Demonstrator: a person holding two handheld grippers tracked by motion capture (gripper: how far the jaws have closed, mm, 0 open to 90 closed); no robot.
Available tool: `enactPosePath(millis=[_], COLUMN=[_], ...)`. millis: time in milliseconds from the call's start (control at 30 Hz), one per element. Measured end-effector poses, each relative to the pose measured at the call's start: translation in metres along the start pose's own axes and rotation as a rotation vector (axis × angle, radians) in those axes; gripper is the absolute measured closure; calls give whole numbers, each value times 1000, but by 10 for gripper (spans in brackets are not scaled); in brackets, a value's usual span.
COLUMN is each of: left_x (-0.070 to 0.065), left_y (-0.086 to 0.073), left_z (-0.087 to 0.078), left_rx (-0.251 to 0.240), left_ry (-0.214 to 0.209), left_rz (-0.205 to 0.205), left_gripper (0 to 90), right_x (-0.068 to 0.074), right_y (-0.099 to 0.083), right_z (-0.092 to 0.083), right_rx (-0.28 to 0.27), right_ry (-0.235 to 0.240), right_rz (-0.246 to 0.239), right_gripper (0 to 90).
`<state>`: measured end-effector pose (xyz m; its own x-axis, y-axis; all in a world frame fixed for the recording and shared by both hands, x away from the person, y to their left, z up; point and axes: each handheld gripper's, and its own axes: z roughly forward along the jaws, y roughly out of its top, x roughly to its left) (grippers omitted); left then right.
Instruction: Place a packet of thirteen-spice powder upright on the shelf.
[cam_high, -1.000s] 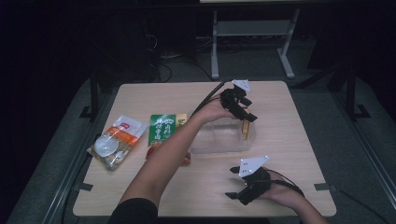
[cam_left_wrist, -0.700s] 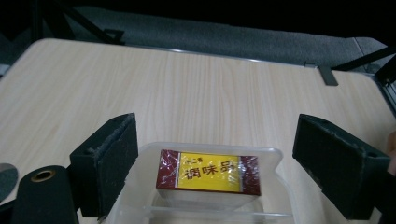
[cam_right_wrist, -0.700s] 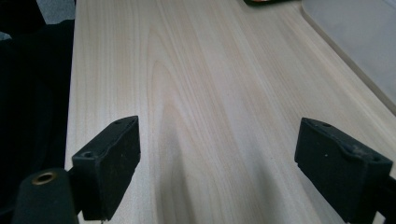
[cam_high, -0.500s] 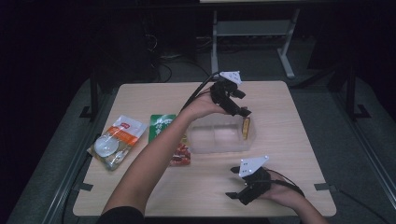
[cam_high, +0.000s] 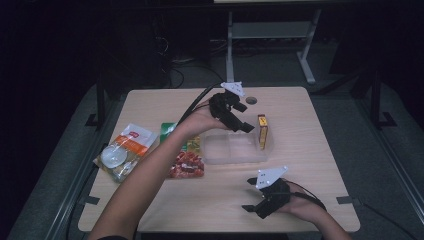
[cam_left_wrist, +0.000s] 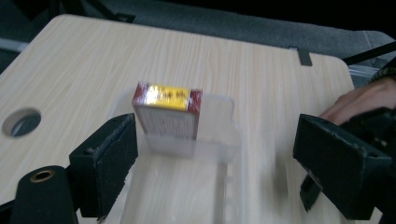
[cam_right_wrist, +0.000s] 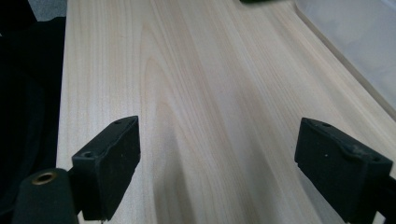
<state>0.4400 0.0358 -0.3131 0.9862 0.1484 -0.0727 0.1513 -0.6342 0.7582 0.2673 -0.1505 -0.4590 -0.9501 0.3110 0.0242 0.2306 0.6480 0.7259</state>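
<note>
Between the spread, empty jaws of the left gripper (cam_left_wrist: 215, 163), a red-and-yellow box (cam_left_wrist: 166, 112) upright in the clear tray (cam_left_wrist: 233, 154); right gripper (cam_high: 259, 200) likewise open, empty.

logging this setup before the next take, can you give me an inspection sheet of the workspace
surface: light wooden table, round hole at the far edge
job's things: yellow-and-red box standing upright in the right end of the clear plastic tray
clutter: green packet, red snack packet, orange-and-white bag left of the tray
grippers: left gripper open above the tray, jaws just opened, nothing between them; right gripper open, low at the near edge
cables: black cable trailing from the left gripper
surroundings: dark room, grey metal stand behind the table
</note>
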Motion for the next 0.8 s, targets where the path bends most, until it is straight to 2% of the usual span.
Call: enactPosePath(millis=[100,333,400,467,567,633,700,800], left_x=[-4,-29,-32,-41,-50,-53,-58,-66], left_y=[-4,-23,-26,-35,-48,-52,-60,-75], left_z=[-6,-34,-38,-49,-63,-66,-73,-81], left_rx=[-6,-16,-19,-35,-44,-45,-39,-55], left_ry=[1,39,44,56,59,68,82,104], left_rz=[-4,-26,-31,-44,-32,-33,-26,-46], left_gripper=[135,138,142,142,143,143,143,143], right_x=[0,-1,-2,-3,-4,-6,-5,-3], right_y=[0,-1,-2,-3,-4,-4,-4,-3], right_z=[0,-3,-4,-5,-6,-6,-5,-3], right_rx=[-1,-11,-17,-17,-18,-13,-9,-3], right_ry=[-1,1,0,-5,-14,-23,-25,-27], right_rz=[-1,24,32,44,53,43,54,63], right_gripper=[141,140,140,140,140,140,140,140])
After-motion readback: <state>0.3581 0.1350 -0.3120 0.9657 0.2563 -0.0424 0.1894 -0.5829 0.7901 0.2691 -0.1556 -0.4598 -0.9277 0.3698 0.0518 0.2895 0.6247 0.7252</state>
